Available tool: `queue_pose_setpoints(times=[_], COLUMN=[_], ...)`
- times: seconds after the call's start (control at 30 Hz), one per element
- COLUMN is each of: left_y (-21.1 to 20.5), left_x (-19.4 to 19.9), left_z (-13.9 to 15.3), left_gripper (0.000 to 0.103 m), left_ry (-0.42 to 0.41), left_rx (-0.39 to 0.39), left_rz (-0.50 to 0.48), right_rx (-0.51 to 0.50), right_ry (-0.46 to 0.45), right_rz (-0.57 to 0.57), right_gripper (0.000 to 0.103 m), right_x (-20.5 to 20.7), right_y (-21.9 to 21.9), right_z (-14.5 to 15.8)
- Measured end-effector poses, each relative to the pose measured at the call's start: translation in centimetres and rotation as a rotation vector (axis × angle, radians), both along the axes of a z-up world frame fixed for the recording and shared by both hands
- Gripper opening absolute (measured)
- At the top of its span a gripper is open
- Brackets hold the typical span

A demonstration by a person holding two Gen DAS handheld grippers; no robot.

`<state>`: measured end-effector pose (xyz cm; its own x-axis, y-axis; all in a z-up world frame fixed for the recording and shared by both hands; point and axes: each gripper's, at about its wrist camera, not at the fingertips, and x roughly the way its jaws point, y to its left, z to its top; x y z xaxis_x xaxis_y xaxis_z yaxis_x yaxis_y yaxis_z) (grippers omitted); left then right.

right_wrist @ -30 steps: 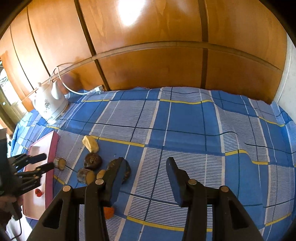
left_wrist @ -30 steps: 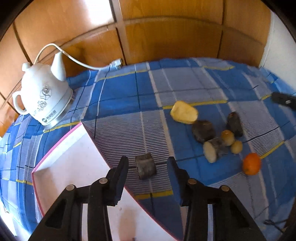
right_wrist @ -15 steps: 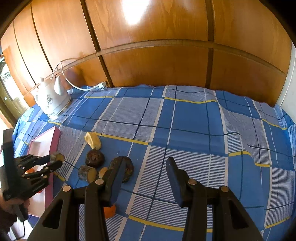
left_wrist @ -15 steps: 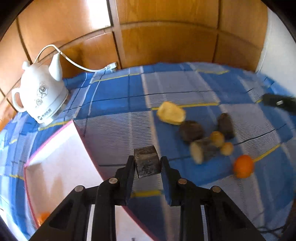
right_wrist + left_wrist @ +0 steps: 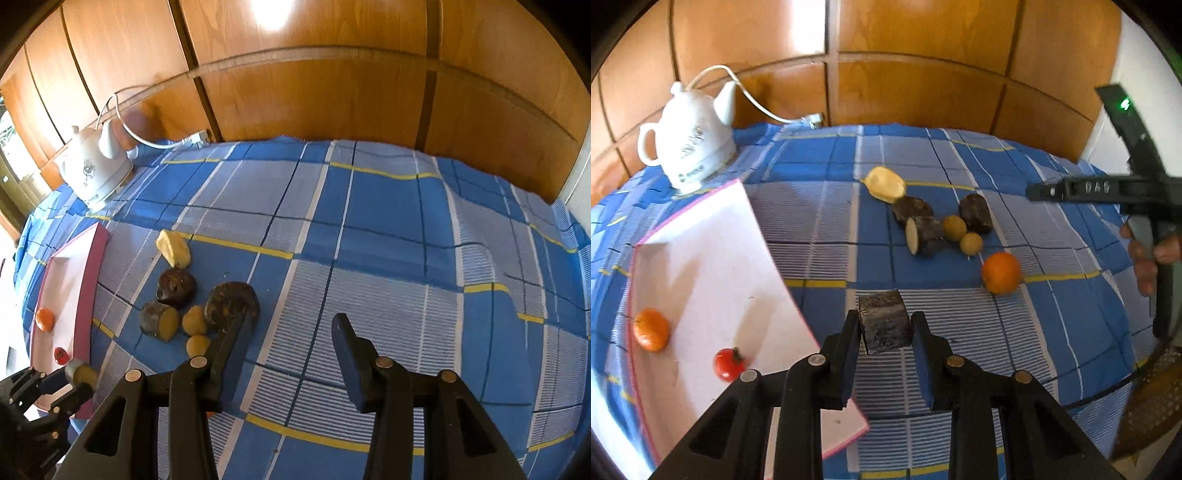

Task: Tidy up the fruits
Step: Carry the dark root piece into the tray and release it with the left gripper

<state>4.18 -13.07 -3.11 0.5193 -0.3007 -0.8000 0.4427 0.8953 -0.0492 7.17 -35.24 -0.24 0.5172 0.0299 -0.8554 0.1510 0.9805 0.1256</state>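
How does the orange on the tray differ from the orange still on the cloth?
The orange on the tray lies on the white tray near its left edge, close to a small red fruit; the orange on the cloth rests on the blue checked cloth beside the pile of cut pieces. The tray one is already sorted; the cloth one is not. Both are round, orange and untouched.

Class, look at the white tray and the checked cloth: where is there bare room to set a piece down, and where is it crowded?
The white tray is bare between the kettle and its tangerine and tomato. The cloth is bare right of the cluster. Crowded: the dark chunks and small yellow fruits.
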Motion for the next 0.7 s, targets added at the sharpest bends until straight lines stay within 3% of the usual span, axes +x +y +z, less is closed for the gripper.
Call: queue_pose_setpoints(times=[0.1,0.27,0.4,0.6,0.7], left_y=[0.9,2.6,3.8,5.0,5.7], left_x=[-0.2,-0.2,-0.5,-1.0,-1.1], left_z=[1.3,2.9,3.6,3.9,3.7], left_gripper=[0.027,0.027,0.027,0.027,0.027], left_ry=[-0.030,-0.070,-0.101,-0.120,-0.117], left_rx=[-0.011,-0.019,-0.013,-0.014,-0.015], left_rz=[0.043,0.103,0.136,0.161,0.170], right_rx=[0.050,0.032,0.020,0.016,0.039], right_ry=[0.029,0.058,0.075,0.081,0.073], right_rz=[0.044,0.084,0.056,-0.024,-0.037], right_gripper=[0.046,0.046,0.045,0.031,0.030], right_x=[0.2,0.3,0.4,0.3,0.3], right_y=[0.7,1.9,1.3,-0.4,-0.8], right_z=[-0.7,-1.5,-1.9,-2.1,-2.0])
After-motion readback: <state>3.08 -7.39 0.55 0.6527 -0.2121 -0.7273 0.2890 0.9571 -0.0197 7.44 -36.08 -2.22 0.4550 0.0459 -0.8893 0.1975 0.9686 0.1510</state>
